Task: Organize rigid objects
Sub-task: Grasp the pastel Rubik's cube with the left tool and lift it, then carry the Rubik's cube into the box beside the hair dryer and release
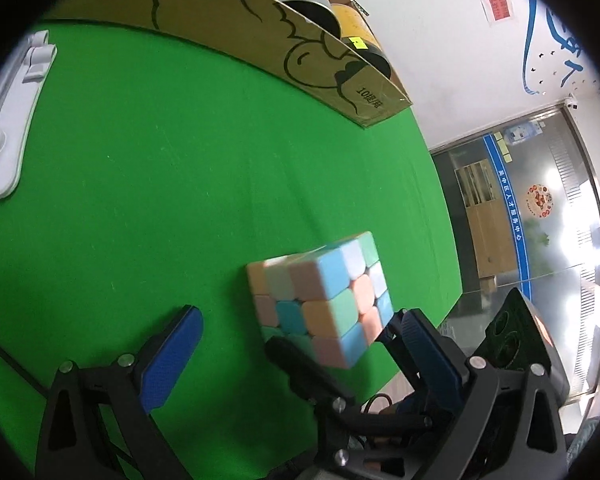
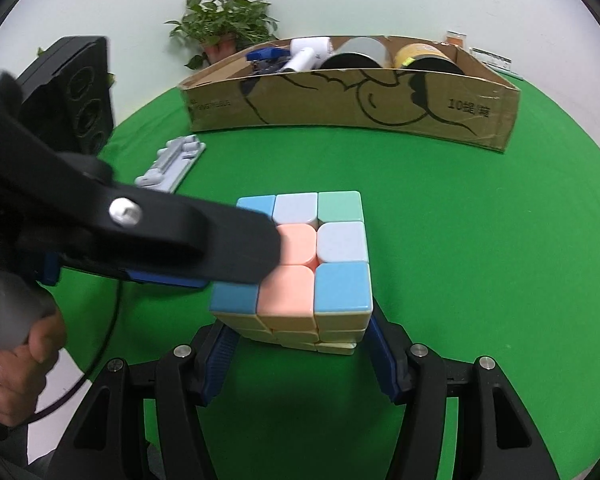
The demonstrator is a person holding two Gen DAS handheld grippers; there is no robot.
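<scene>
A pastel puzzle cube [image 2: 320, 248] sits between the blue pads of my right gripper [image 2: 300, 340], which is shut on its two sides and holds it just over the green cloth [image 2: 460, 240]. In the left wrist view the cube [image 1: 320, 300] appears tilted between the wide-apart fingers of my left gripper [image 1: 298, 314], which is open. Its right pad [image 1: 420, 344] is close beside one cube face. One black finger of the right gripper [image 1: 296, 364] reaches under the cube. In the right wrist view a left finger [image 2: 220, 248] crosses the cube's top left part.
A long cardboard box [image 2: 352, 100] at the back holds tape rolls, a white item and a blue stapler. A grey plastic tray [image 2: 172, 160] lies left of it. A potted plant [image 2: 228, 20] stands behind. A hand [image 2: 12, 360] and a black cable show at lower left.
</scene>
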